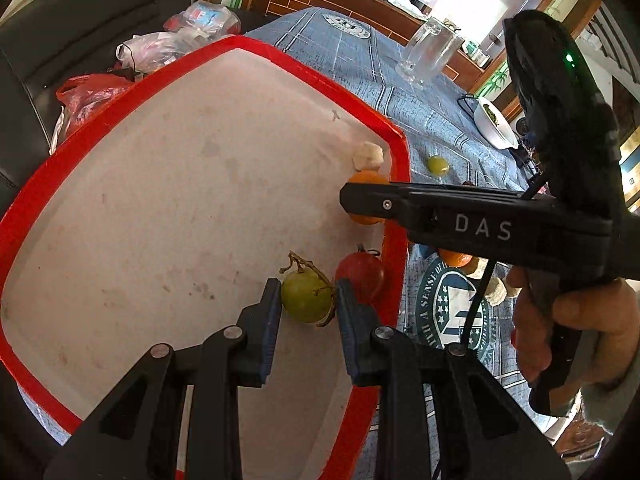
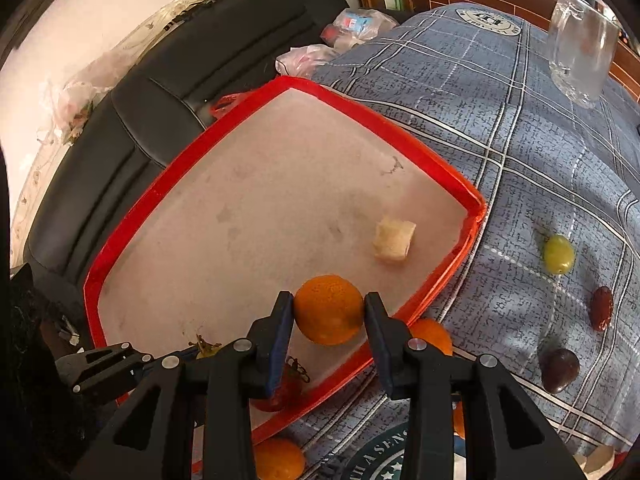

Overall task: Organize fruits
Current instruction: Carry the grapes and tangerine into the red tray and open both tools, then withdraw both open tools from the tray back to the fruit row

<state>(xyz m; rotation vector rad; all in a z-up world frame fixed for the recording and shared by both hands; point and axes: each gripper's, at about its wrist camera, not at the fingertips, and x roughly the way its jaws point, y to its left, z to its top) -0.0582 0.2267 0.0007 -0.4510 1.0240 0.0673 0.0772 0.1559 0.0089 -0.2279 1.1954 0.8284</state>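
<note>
**Two fruits going into the red-rimmed tray**

We are in a living room, at a tabletop (image 2: 500, 128) under a blue plaid cloth, with a dark sofa (image 2: 132, 112) past its far edge and a glass mug (image 2: 580, 44) near the far right corner. A red-rimmed tray (image 2: 192, 152) covers the left part of the tabletop, and we judge it to be the collecting place, since fruit sits grouped along its right rim.

Our left gripper (image 1: 308, 300) brackets a green grape (image 1: 307, 295) low over the tray near that rim; the pads look to be touching or nearly so, and we cannot tell whether they grip. Its stem stub points up and to the far side, and the grape is nearly round, so we see no clear long axis. A red fruit (image 1: 362, 276) lies just beside it.

Our right gripper (image 2: 329, 312) is closed on an orange (image 2: 329, 309) above the tray's near right corner, pads on opposite sides. Near it a pale fruit chunk (image 2: 394, 240) rests inside the corner.

Outside the rim, a second green grape (image 2: 559, 254), a red date (image 2: 602, 308), a dark plum-like fruit (image 2: 559, 370) and more oranges (image 2: 432, 336) are not yet moved.
</note>
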